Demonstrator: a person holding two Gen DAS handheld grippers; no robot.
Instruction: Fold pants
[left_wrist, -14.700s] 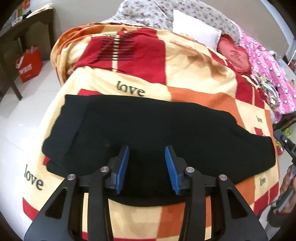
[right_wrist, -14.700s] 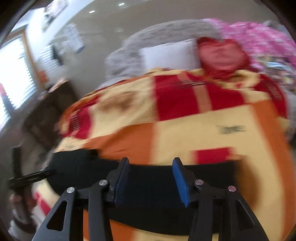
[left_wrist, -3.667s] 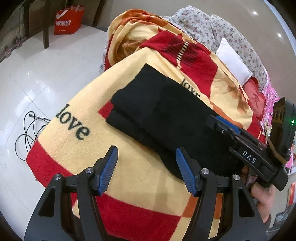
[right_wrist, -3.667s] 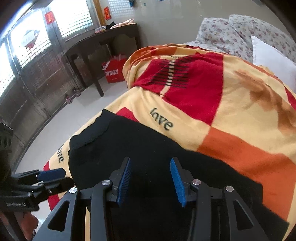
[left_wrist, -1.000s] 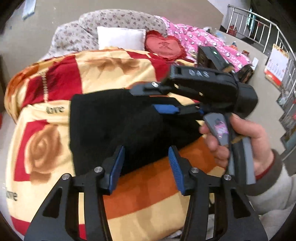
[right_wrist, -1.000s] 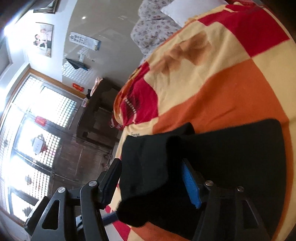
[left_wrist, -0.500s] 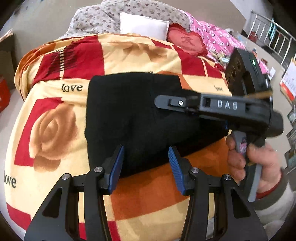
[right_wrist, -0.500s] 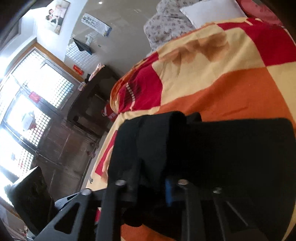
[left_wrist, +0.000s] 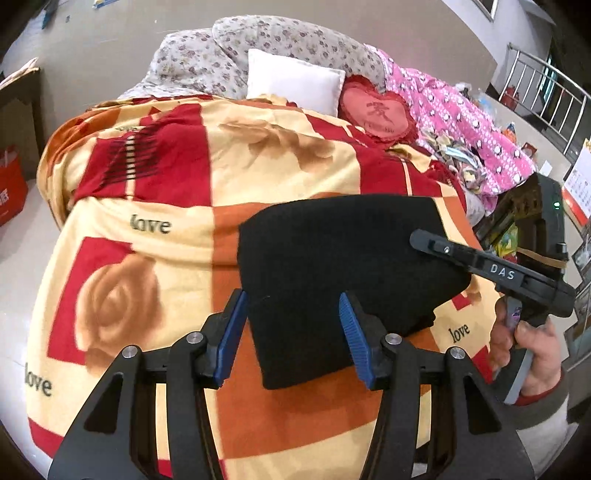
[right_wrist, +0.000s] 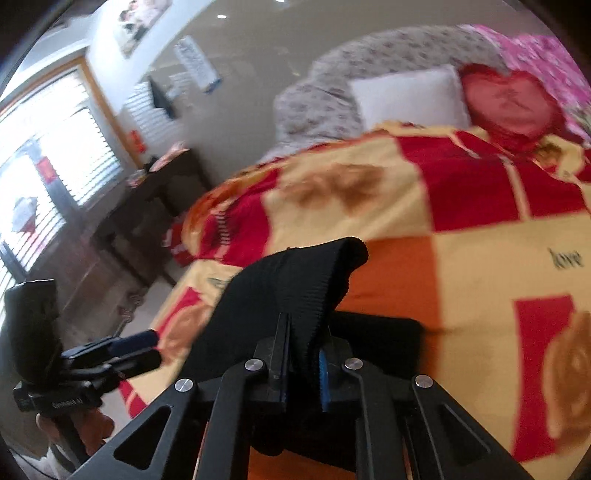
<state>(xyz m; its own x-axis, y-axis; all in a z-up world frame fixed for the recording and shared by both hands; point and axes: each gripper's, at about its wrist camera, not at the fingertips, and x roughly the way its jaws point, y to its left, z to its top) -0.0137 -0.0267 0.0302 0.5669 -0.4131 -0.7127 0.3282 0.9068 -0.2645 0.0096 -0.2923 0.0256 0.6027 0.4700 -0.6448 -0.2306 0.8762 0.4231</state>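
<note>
Black knit pants (left_wrist: 343, 266), already a compact bundle on the patchwork blanket (left_wrist: 155, 206) — right gripper (right_wrist: 301, 363) closing on a ribbed flap, left gripper (left_wrist: 291, 332) opening, empty; next, likely lay the flap flat.

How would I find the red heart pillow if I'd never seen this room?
Start at the big bed's red, orange and yellow checked blanket and look to its far end. Beside the plain white square pillow sits the red heart-shaped cushion, the only one with a frilly edge.
</note>
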